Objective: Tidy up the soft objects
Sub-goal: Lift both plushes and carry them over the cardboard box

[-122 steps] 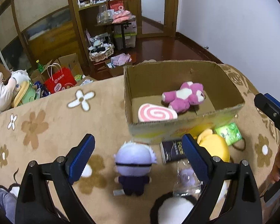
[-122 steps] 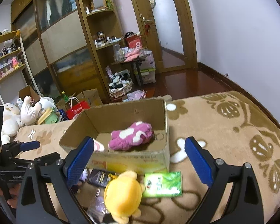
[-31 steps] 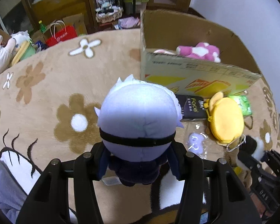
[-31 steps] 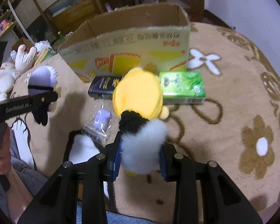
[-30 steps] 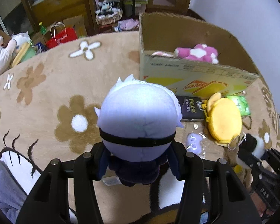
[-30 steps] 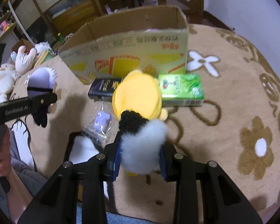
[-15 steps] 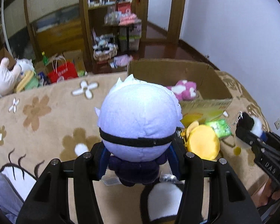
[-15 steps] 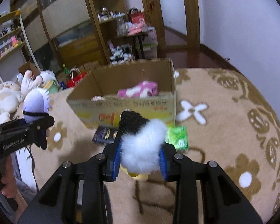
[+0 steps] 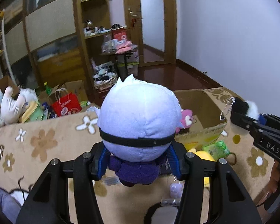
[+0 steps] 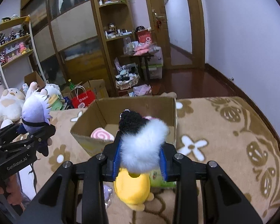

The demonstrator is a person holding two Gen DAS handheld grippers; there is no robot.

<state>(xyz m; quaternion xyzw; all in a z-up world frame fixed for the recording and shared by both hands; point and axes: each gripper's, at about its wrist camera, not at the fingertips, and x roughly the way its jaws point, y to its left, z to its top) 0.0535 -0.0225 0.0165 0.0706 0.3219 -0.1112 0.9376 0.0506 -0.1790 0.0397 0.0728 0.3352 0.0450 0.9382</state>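
Both tools lifted: left tool [image 9: 138, 165] pinching lavender-headed doll [image 9: 138, 123], right tool [image 10: 140, 160] pinching black-and-white pompom [image 10: 142, 140], box [image 10: 169, 112] at 12 o'clock holding two plushies; yellow plush [image 10: 132, 192] remains outside.

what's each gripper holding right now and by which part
The left gripper clamps the lavender-haired doll by its dark purple body, below the head. The right gripper clamps the black-and-white fluffy charm by its white lower part.
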